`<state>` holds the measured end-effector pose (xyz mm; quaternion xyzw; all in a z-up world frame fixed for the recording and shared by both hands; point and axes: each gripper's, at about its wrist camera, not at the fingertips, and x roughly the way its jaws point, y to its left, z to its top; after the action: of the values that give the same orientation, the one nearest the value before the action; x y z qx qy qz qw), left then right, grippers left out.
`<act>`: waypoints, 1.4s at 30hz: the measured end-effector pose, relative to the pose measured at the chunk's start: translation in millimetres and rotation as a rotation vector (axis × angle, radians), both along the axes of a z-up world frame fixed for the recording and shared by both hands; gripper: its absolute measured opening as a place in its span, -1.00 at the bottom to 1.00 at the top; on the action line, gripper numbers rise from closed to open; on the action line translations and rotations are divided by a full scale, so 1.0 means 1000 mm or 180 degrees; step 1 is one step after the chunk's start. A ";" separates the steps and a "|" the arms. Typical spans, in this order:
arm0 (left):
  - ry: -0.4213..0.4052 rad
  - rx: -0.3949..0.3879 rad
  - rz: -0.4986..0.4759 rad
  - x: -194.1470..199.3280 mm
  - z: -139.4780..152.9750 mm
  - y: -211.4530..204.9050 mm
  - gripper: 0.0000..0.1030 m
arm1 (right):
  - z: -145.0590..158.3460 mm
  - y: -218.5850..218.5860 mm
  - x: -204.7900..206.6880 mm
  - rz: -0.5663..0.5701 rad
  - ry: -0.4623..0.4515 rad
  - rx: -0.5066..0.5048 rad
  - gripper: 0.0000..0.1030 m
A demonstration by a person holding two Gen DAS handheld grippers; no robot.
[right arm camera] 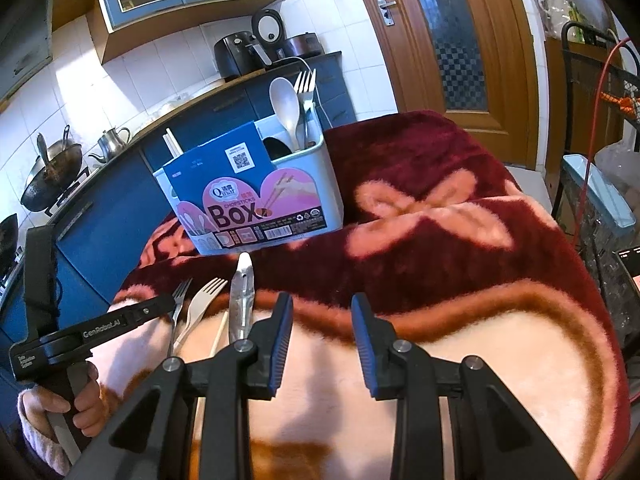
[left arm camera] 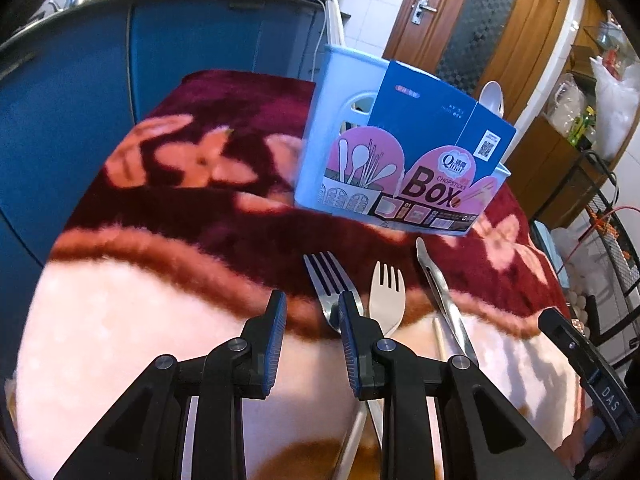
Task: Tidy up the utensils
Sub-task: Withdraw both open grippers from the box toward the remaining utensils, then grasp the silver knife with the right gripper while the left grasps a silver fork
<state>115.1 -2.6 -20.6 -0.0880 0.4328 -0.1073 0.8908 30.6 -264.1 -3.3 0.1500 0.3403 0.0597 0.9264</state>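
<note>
Left gripper (left arm camera: 312, 304) is held low over the blanket (left arm camera: 120, 320), jaws parted, nothing between them; its right finger overlaps the metal fork (left arm camera: 326, 276). Beside the fork lie a beige plastic fork (left arm camera: 386, 296) and tongs (left arm camera: 436, 280). Right gripper (right arm camera: 322, 308) is parted, empty. The utensil box (right arm camera: 256, 200) stands farther back.
</note>
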 end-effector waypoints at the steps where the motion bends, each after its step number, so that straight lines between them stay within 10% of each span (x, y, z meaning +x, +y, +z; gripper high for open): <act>1: 0.0017 -0.0013 -0.0016 0.002 -0.001 -0.001 -0.47 | -0.001 0.000 0.000 0.0000 0.0006 0.0006 -0.35; 19: 0.0081 -0.0326 -0.0257 0.010 -0.007 -0.012 -0.91 | -0.005 0.003 0.004 0.0063 0.0047 -0.0001 -0.35; 42: -0.0858 -0.0255 -0.0054 -0.034 0.044 0.025 -0.96 | 0.003 0.074 0.029 0.0576 0.0211 -0.0303 -0.28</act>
<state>80.7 22.2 23.1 -0.1045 0.3053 -0.1429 0.9357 60.0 -189.7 -0.1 0.0764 0.3854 0.1219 0.9115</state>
